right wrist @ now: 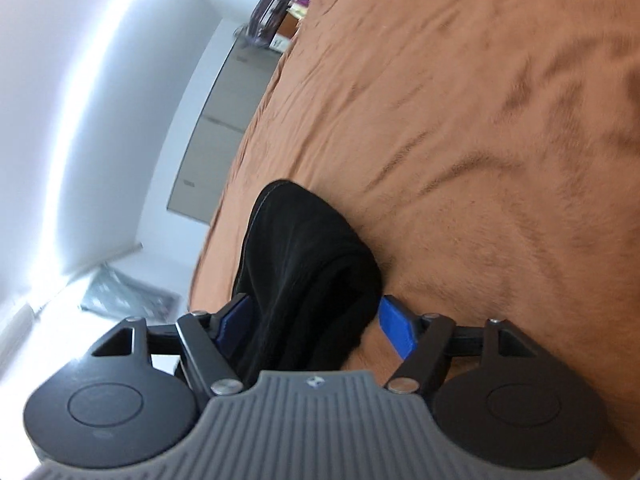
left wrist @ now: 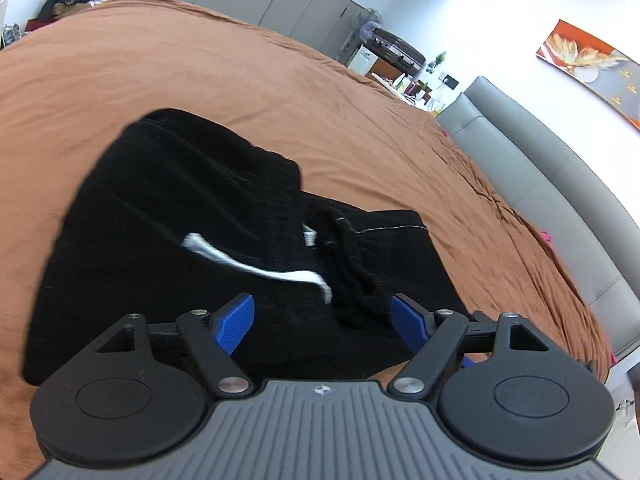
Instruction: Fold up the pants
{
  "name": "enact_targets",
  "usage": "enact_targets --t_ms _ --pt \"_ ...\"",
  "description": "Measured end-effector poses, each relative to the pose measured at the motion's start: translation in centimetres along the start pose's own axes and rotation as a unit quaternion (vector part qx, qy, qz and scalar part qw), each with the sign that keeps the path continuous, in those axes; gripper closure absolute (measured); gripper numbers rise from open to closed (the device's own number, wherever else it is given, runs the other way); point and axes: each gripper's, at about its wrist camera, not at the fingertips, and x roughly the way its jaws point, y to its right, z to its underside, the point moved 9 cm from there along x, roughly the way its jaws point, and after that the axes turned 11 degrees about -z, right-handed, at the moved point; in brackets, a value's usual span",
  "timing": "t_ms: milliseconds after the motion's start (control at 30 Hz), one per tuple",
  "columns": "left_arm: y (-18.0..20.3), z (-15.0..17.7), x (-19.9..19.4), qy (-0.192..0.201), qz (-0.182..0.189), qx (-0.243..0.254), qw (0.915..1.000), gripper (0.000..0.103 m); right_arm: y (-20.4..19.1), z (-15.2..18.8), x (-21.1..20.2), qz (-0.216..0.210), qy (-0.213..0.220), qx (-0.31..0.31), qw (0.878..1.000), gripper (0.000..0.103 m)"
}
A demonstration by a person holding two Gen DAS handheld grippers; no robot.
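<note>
While both grippers tilt down over the black pants [left wrist: 192,216], their fingers [left wrist: 236,326] gape wide.

A wide bed covered by a rust-brown, softly wrinkled fabric sheet [left wrist: 200,80] carries everything. Directly on the sheet lies a pair of black knit pants [left wrist: 180,208], bunched in a folded heap with a white drawstring across it, near the sheet's close edge. Away from the pants, by the grey padded headboard [left wrist: 560,184], a bit of pink cloth [left wrist: 546,236] lies at the sheet's border.
</note>
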Motion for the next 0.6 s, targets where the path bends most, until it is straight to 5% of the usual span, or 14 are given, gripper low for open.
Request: enact_targets --t_ms 233,300,367,433,500,600 --pt "2.9 0.4 1.5 -0.011 -0.004 0.022 0.9997 0.012 0.5 -0.3 3.2 0.037 0.028 0.008 0.999 0.034" --pt "3.1 0.5 1.7 -0.014 -0.008 0.025 0.9996 0.012 0.6 -0.6 4.8 0.04 0.027 -0.008 0.999 0.025" --pt "3.5 0.4 2.1 -0.014 -0.012 0.025 0.9995 0.012 0.2 -0.4 6.2 0.039 0.004 -0.034 0.999 0.016" --pt "3.9 0.2 2.5 -0.014 -0.017 0.031 0.9993 0.012 -0.5 0.2 7.5 0.033 -0.036 -0.061 0.997 0.019" --pt "4.0 -0.1 2.8 -0.016 -0.021 0.037 0.999 0.012 -0.1 0.3 7.8 0.037 -0.057 -0.063 0.996 0.059" --pt "3.1 -0.9 2.1 -0.005 -0.022 0.024 0.9995 0.012 1.1 -0.1 6.9 -0.011 -0.062 0.01 0.998 0.074"
